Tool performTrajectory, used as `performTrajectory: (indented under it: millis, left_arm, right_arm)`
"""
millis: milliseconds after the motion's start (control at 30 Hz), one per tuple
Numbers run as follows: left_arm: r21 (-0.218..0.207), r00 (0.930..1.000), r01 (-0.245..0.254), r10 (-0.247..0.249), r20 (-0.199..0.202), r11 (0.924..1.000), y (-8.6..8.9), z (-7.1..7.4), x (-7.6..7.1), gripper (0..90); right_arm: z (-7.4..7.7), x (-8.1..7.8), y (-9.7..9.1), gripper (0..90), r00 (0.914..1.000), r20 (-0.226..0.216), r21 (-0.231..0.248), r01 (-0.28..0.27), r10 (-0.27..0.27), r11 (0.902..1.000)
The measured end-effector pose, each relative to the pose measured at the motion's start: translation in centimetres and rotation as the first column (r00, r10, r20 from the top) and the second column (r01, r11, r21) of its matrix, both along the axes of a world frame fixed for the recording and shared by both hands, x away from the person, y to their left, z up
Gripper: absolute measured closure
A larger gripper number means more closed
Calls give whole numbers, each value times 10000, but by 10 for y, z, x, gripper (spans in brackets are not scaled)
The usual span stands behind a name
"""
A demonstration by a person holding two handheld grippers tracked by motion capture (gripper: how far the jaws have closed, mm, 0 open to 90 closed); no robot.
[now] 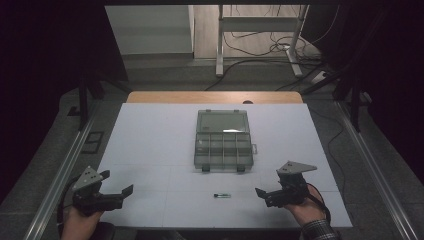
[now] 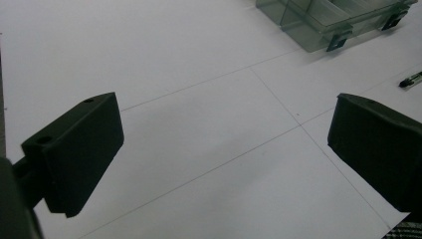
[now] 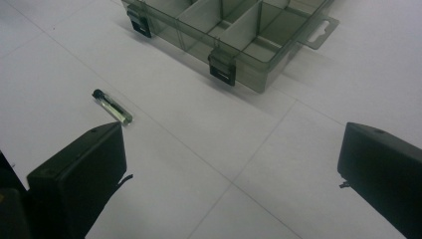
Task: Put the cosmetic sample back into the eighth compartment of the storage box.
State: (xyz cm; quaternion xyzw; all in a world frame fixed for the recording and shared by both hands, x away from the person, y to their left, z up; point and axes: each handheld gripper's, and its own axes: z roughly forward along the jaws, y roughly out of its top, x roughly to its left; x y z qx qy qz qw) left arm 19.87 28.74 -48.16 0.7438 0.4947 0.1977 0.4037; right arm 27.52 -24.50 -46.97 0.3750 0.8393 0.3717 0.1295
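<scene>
A clear plastic organizer box [image 1: 223, 150] with several compartments lies open at the middle of the white table, its lid [image 1: 222, 121] laid back on the far side. A small glass vial [image 1: 222, 195] with a dark cap lies in front of the box near the table's front edge. My left gripper [image 1: 117, 182] rests at the front left, open with nothing between its jaws. My right gripper [image 1: 269, 183] sits at the front right, open, just right of the vial. In the right gripper view the vial [image 3: 112, 107] lies beyond the left jaw, in front of the box [image 3: 234, 30]. The left gripper view has the box [image 2: 338, 20] and the vial [image 2: 410, 79] far right.
The white table top [image 1: 150, 145] ends in a wooden strip [image 1: 215, 97] at the back. Metal rails [image 1: 60, 175] run along both sides. Cables and a table frame [image 1: 260, 35] lie on the floor beyond. Two black latches [image 3: 222, 67] stick out of the box's front wall.
</scene>
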Motion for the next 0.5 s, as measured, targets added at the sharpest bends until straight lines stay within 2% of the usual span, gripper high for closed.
performTrajectory:
  millis: [500]
  left_arm:
    - [-27, 10000, 14, -14, -34, 10000, 0, 0, 0, 17]
  right_arm:
    - [-4, 9, 20, 0, 9991, -213, -74, -377, 375, 9993]
